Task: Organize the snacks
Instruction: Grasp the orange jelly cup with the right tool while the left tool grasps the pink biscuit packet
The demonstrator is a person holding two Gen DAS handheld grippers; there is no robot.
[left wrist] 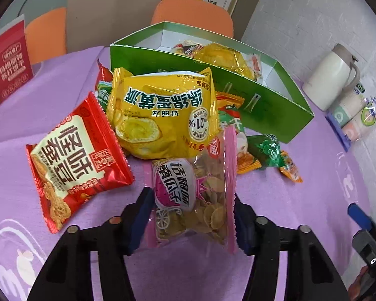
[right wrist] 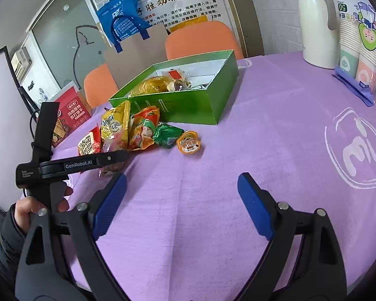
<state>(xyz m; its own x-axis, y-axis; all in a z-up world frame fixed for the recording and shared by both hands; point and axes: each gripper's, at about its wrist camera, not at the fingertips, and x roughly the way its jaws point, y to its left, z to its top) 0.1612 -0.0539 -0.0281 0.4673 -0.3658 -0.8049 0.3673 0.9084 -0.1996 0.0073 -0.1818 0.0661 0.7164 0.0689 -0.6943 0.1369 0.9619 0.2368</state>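
Left gripper (left wrist: pixel 191 215) pinching pink clear-window seed packet (left wrist: pixel 193 200) short of open green cardboard box (left wrist: pixel 238 95); next, likely lift into box; right gripper (right wrist: pixel 181 200) spread, empty.

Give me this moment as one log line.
left claw: shut on seed packet | right claw: open, empty | green box: partly filled

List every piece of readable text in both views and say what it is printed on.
"GenRobot.AI": left gripper body.
"怪味豆": red packet.
"21%": yellow cake packet.
"50": paper cup pack.
"南瓜子", partly readable: pink seed packet between the left gripper's pads.
Wall poster and red box: print too small to read reliably.
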